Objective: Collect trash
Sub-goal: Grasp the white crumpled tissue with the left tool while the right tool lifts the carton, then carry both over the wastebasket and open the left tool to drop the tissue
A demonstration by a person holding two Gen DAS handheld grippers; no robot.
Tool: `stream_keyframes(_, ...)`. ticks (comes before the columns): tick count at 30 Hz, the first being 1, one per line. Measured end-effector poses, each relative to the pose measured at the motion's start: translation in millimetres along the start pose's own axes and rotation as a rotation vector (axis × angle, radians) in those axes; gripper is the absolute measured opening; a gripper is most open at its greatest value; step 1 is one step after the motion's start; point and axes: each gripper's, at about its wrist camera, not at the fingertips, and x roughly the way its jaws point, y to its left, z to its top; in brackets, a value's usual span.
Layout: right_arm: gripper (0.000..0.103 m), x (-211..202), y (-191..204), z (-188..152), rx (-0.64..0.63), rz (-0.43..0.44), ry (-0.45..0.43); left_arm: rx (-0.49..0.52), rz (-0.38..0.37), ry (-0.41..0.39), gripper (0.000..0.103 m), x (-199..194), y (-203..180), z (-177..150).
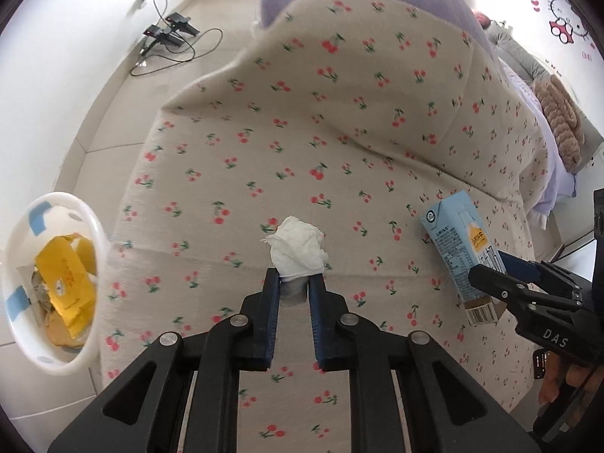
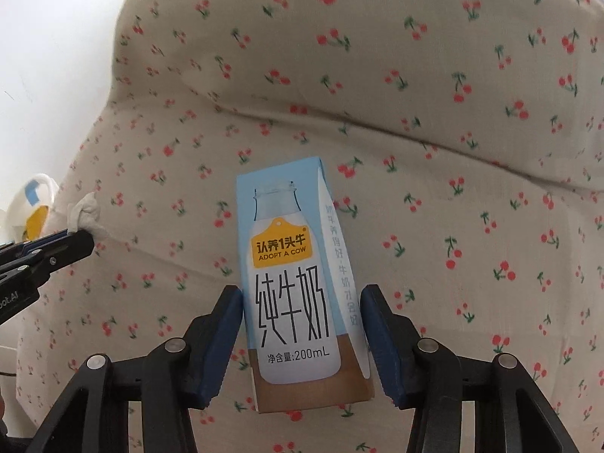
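The left hand-held gripper (image 1: 294, 279) is closed on a crumpled tissue (image 1: 298, 251) just above the cherry-print bed (image 1: 339, 132), and the white bin (image 1: 88, 226) (already holding yellow wrappers) stands off the bed's left edge, nearer this hand. The right hand-held gripper (image 2: 302, 309) clamps a milk carton (image 2: 298, 283) across its width, long axis running straight out from the fingers, farther from the bin.

Left gripper (image 1: 294, 281): black linkage arms, triangular cut-outs, round silver pivot pins; fingers (image 1: 268, 317) faced with ribbed dark blue pads.

Right gripper (image 2: 302, 336): same black frame, silver pins, blue ribbed pads (image 2: 222, 343). White "DAS" lettering on its side, seen from left wrist view. Bare skin of right hand (image 1: 555, 381) behind it.
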Motion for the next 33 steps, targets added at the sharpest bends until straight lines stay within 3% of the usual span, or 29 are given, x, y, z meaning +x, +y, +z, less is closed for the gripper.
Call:
stream_keyframes(13, 0.056, -12, 53, 14, -0.029, 0.073, -0.048, -0.106, 0.046, -0.067, 0.016, -42, 73, -6)
stream_keyframes(29, 0.056, 3, 165, 32, -0.138, 0.217, -0.043, -0.290, 0.099, -0.137, 0.016, -84, 190, -25)
stream_keyframes(31, 0.056, 6, 180, 32, -0.153, 0.239, -0.039, -0.287, 0.090, -0.154, 0.018, -86, 201, -27)
stream_keyframes(32, 0.056, 8, 187, 33, -0.161, 0.249, -0.038, -0.287, 0.100, -0.144, 0.023, -85, 205, -28)
stream_keyframes(33, 0.056, 11, 197, 33, -0.172, 0.261, -0.036, -0.292, 0.121, -0.135, 0.034, -83, 209, -28)
